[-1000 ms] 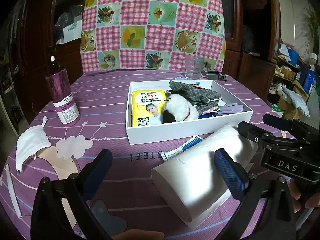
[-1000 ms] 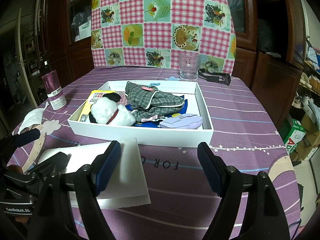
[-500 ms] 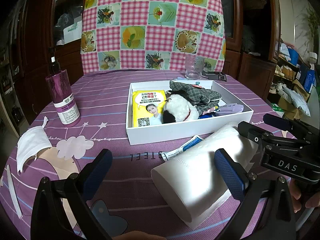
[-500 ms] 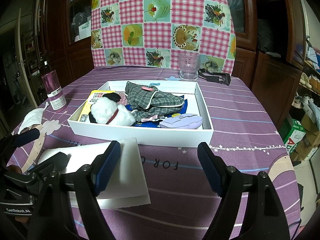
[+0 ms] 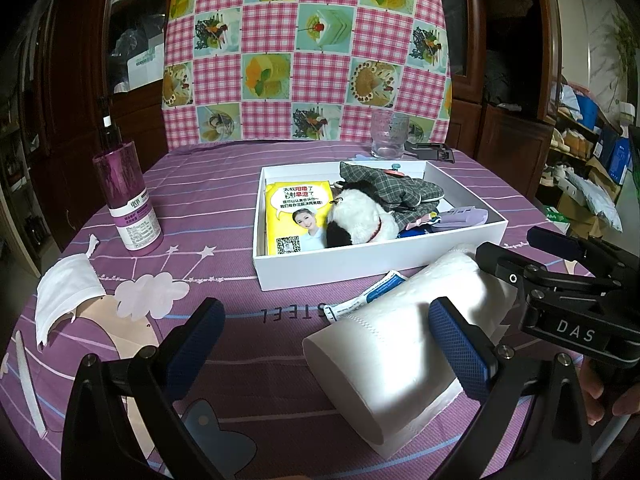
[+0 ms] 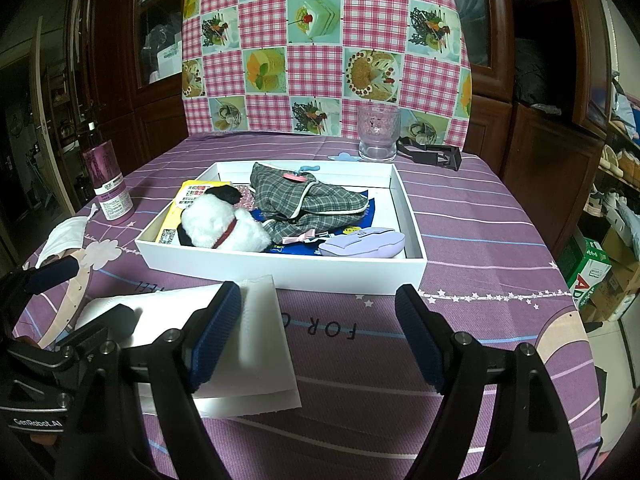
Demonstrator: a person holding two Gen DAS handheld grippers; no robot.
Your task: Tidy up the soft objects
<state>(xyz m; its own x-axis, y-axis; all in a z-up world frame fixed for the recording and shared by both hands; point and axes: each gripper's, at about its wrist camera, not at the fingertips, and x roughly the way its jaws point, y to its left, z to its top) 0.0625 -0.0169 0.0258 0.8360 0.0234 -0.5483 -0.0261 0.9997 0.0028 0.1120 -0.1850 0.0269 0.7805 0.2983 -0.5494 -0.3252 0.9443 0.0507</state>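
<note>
A white toilet roll (image 5: 400,340) lies on its side on the purple tablecloth, in front of a white box (image 5: 360,268). My left gripper (image 5: 326,344) is open; the roll's near end lies by its right finger, not pressed. My right gripper (image 6: 318,338) is open over bare cloth, with the roll's loose sheet (image 6: 256,344) beside its left finger. The box (image 6: 320,272) holds a yellow tissue pack (image 5: 298,208), a black-and-white plush toy (image 6: 220,224), a plaid cloth (image 6: 304,200) and a lilac pouch (image 6: 364,242). A white face mask (image 5: 64,296) lies at the left.
A purple bottle (image 5: 128,196) stands at the left. A glass (image 6: 378,136) and a black clip (image 6: 436,156) sit behind the box. A blue-and-white sachet (image 5: 376,290) lies between box and roll. A chequered cloth (image 6: 320,40) hangs behind the table; boxes crowd the floor to the right.
</note>
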